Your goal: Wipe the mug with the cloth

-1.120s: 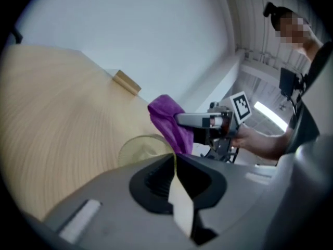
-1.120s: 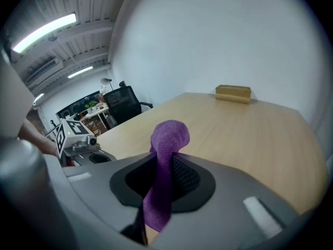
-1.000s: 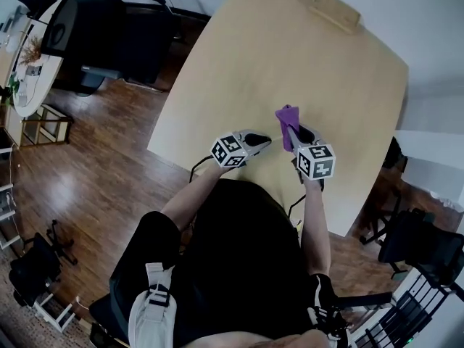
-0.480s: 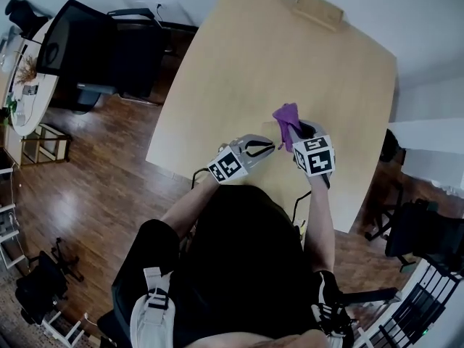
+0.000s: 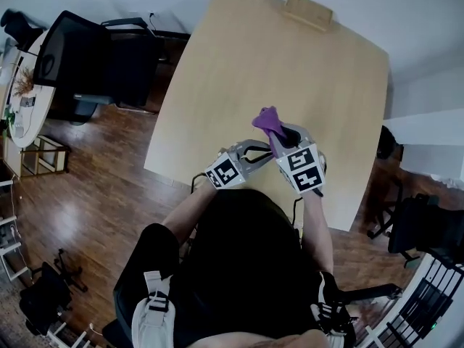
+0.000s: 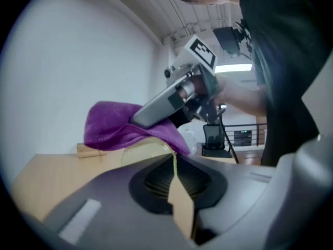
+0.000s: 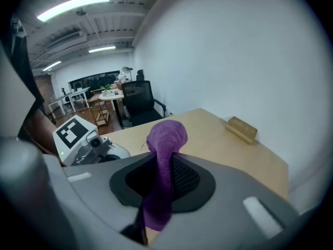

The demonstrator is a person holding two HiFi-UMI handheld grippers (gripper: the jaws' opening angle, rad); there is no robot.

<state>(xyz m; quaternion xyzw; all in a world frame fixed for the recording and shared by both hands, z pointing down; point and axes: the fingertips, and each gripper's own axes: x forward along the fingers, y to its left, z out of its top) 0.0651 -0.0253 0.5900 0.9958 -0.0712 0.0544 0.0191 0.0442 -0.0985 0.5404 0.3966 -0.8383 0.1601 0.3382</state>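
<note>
The right gripper [image 7: 162, 168] pinches one purple cloth [image 7: 165, 135] in its fingers. At its nine o'clock, the left gripper [image 6: 174, 163] pinches one clear mug [image 6: 139, 152] in its fingers.

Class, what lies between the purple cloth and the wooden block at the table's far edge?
Only bare table separates cloth and block, per the right gripper view.

layout | cloth [image 5: 268, 122] between right gripper's [image 5: 281, 138] jaws, over mug [image 6: 141, 151]; mug in left gripper [image 5: 264, 149] (just left of the right one); block [image 5: 308, 11] on table's [image 5: 254, 64] far edge; chair [image 5: 80, 49] left of table
</note>
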